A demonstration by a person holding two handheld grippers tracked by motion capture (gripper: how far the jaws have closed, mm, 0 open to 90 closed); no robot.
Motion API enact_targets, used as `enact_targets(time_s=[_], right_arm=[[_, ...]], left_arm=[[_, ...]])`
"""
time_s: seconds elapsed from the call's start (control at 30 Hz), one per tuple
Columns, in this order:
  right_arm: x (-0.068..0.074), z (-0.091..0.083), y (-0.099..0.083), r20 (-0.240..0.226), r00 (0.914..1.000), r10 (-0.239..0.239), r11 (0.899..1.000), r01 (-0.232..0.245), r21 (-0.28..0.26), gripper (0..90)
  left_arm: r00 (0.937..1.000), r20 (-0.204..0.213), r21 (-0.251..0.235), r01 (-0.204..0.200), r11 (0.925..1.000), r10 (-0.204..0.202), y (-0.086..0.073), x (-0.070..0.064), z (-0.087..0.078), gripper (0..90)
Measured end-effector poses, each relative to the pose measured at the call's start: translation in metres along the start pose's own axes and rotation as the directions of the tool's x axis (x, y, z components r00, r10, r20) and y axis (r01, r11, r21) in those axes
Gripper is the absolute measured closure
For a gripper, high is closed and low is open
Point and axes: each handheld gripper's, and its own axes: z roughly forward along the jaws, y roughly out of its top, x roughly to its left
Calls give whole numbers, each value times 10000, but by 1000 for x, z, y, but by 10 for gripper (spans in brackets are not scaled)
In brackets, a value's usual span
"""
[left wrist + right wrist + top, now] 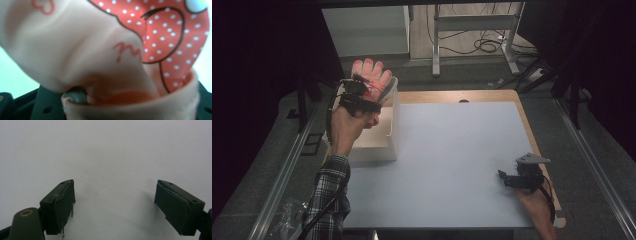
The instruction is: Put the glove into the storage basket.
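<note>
High view: one left gripper [362, 92], held up above one white box [382, 135] at the left edge of the pale blue table [452, 150], is clamped on one soft pink fabric piece [372, 75] with rounded, finger-like lobes. The box is open-topped, with flat, thin, rigid walls. One right gripper [507, 177] rests low over the table near its right edge, well apart from the box, carrying a grey three-cornered plate. A plaid sleeve [329, 195] covers the left forearm.

Left gripper view: the fabric piece [100, 50] bulges close to the lens, smooth and creased, pale pink with a red area of white dots, black outlines and red script. Its rolled hem sits between the jaws, which pinch it.

Right gripper view: two black, block-shaped jaws stand wide apart over the matte table [112, 157], holding nothing.
</note>
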Motion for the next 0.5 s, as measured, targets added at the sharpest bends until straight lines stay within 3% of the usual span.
enact_targets(time_s=[0.3, 0.5], right_arm=[[0, 0, 0, -13, 10000, 6, 10000, -6, 8, 169], [0, 0, 0, -14, 10000, 10, 10000, -10, 9, 169]], left_arm=[[9974, -391, 334, 626, 9975, -613, -12, 27, 22, 390], [9964, -389, 593, 772, 9953, -749, -15, 29, 44, 388]])
